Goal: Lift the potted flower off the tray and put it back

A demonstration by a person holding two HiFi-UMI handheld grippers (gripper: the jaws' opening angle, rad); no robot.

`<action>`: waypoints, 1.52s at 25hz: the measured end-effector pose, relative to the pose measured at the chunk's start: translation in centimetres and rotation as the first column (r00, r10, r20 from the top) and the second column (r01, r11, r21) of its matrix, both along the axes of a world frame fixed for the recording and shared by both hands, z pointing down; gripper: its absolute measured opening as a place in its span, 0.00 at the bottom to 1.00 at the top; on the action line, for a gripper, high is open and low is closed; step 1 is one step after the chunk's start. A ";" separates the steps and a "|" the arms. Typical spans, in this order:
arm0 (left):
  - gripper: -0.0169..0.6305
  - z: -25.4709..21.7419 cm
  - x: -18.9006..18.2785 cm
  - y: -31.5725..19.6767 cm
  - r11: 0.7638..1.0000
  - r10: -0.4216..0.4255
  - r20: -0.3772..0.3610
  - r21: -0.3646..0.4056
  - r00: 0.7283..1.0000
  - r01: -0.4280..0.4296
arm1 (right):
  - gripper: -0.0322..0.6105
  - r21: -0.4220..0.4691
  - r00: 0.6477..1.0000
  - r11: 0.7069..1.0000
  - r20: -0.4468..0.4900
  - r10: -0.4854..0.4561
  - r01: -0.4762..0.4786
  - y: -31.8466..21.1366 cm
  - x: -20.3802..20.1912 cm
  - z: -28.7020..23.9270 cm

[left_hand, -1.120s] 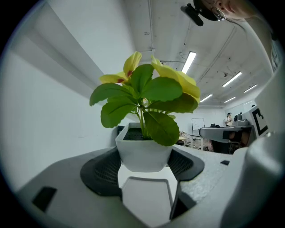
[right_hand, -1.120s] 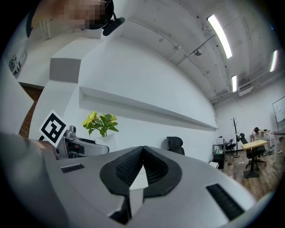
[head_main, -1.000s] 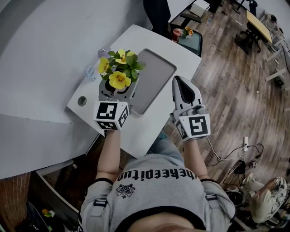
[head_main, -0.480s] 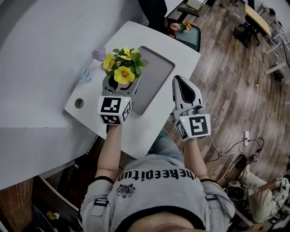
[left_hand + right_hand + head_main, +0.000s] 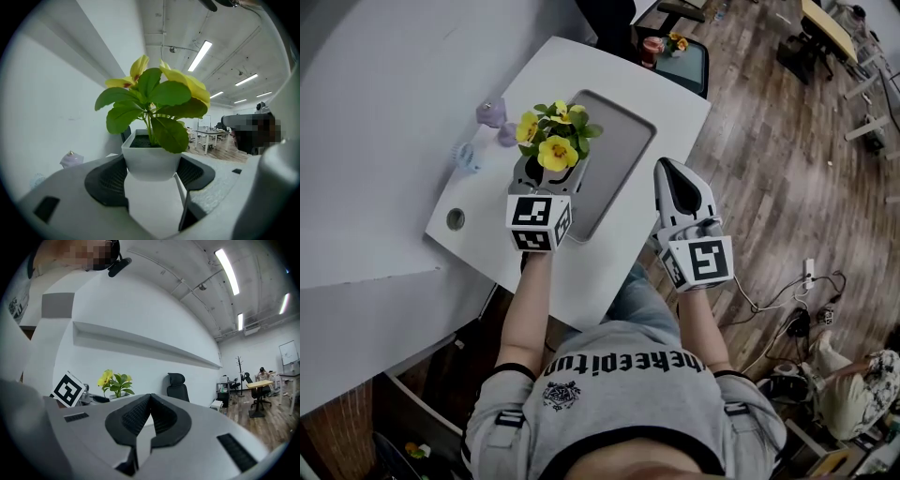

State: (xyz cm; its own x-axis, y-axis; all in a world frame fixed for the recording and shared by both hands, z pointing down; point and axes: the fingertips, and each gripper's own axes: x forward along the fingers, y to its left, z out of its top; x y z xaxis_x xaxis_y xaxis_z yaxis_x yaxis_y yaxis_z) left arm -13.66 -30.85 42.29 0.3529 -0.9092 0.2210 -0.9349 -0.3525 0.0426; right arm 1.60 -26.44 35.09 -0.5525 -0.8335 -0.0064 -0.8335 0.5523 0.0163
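Left gripper (image 5: 546, 180): jaws set narrow, clamped on the potted flower (image 5: 551, 141), one dark ribbed pad on each side of the pot (image 5: 150, 161). The pot is white and squarish, tapers toward its base, and is filled to the rim with dark soil. One green stem rises from the centre and carries broad, glossy green leaves (image 5: 169, 133). Yellow blossoms (image 5: 557, 153) sit above the leaves, three or so from the head view, one with a reddish flush near its base. The plant stands upright in the grip. Position: head view puts it over the left long edge of the grey rectangular tray (image 5: 617, 155), on the white table (image 5: 581, 272). Whether the pot base touches the surface below cannot be told from either view. Right gripper (image 5: 150, 397): jaws closed tip to tip, nothing between them. It is held off the right side of the tray near the table's edge, well apart from the plant. Small lilac items (image 5: 492, 112) and a clear one (image 5: 466, 155) lie on the table left of the plant. A round hole (image 5: 455, 219) in the tabletop is nearer the person.
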 end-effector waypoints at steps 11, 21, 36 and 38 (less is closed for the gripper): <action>0.53 4.4 0.9 -2.6 0.997 0.019 0.027 -0.070 0.999 -0.017 | 0.05 -0.043 1.000 0.999 -0.009 0.012 -0.013 -1.6 0.4 2.3; 0.53 8.4 1.7 -4.8 0.990 0.038 0.046 -0.141 0.998 -0.031 | 0.05 -0.082 0.999 0.996 -0.024 0.022 -0.024 -3.5 0.8 3.8; 0.53 14.4 2.2 -6.8 0.969 0.064 0.095 -0.242 0.993 -0.040 | 0.05 -0.136 0.999 0.990 -0.031 0.028 -0.032 -5.3 1.0 6.8; 0.53 15.1 2.2 -7.1 0.967 0.066 0.098 -0.254 0.993 -0.039 | 0.05 -0.140 0.999 0.990 -0.031 0.025 -0.029 -5.5 0.9 7.0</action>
State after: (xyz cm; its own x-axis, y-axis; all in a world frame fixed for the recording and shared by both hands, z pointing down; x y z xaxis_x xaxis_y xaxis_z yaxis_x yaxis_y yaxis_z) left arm -11.49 -37.91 57.37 0.3610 -0.8008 0.4779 -0.9194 -0.3915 0.0384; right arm 2.51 -31.96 42.07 -0.5281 -0.8396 0.1272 -0.8484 0.5282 -0.0354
